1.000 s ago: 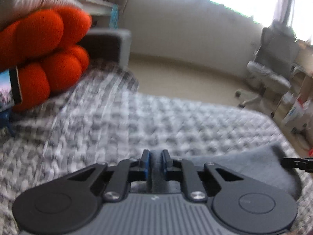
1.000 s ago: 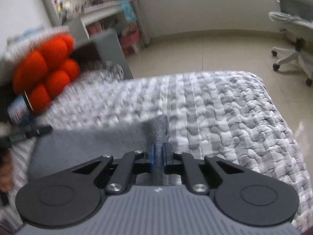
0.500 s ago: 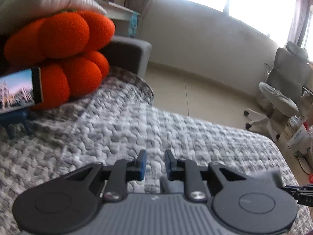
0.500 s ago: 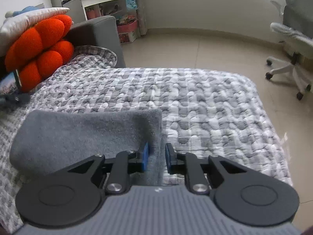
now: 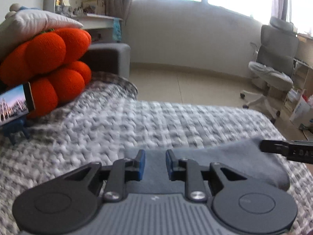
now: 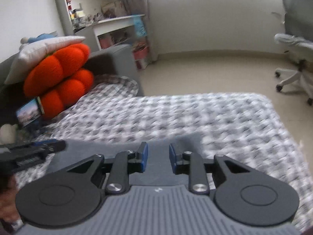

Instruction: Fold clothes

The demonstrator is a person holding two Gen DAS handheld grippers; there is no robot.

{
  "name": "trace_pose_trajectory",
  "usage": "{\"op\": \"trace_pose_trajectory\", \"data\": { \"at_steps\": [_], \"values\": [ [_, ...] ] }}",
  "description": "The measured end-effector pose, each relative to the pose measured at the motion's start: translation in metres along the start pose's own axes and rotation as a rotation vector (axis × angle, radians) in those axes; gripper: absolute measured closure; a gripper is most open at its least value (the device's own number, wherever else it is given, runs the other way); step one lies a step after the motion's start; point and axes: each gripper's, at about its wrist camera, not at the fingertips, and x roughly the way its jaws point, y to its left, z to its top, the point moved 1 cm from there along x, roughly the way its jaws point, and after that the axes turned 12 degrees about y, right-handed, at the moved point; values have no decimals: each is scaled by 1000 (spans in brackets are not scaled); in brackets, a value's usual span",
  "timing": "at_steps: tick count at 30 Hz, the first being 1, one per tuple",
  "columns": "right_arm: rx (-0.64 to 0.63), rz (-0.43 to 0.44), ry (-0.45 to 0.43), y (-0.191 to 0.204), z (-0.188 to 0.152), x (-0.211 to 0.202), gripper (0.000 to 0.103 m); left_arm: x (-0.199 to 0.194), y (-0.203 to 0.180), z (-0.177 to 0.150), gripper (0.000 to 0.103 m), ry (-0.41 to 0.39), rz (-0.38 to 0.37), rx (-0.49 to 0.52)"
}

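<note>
Closest to me, my left gripper [image 5: 155, 163] has its blue pads parted with a clear gap, nothing pinched; the grey cloth [image 5: 244, 160] lies flat beneath and beyond the tips. My right gripper [image 6: 158, 157] stands the same way, and its jaws have just been opening further, the cloth [image 6: 158, 176] under them but not clamped. I see each gripper's tip poking into the other's view, so they sit side by side over the same folded garment. It rests on the grey-and-white quilt [image 5: 156, 121] near the front edge of the bed. Motion blur smears the quilt, so I can't be sure how neat the fold's far edge is. Further back on the left, an orange cushion [image 5: 49, 68] sits under a white pillow [image 5: 33, 23], with a phone [image 5: 13, 103] propped on a blue stand against it. Beyond the bed are bare floor and a grey office chair [image 5: 273, 58] by the window.
</note>
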Motion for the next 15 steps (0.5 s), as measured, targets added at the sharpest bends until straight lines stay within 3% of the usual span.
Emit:
{"op": "trace_pose_trajectory", "data": {
  "at_steps": [5,15],
  "values": [
    [-29,0,89,17,-9,14,75,10,-10,-8,80,61,29,25],
    [-67,-33,139,24,-17,30,73,23,-5,-10,80,121,37,-2]
  ]
}}
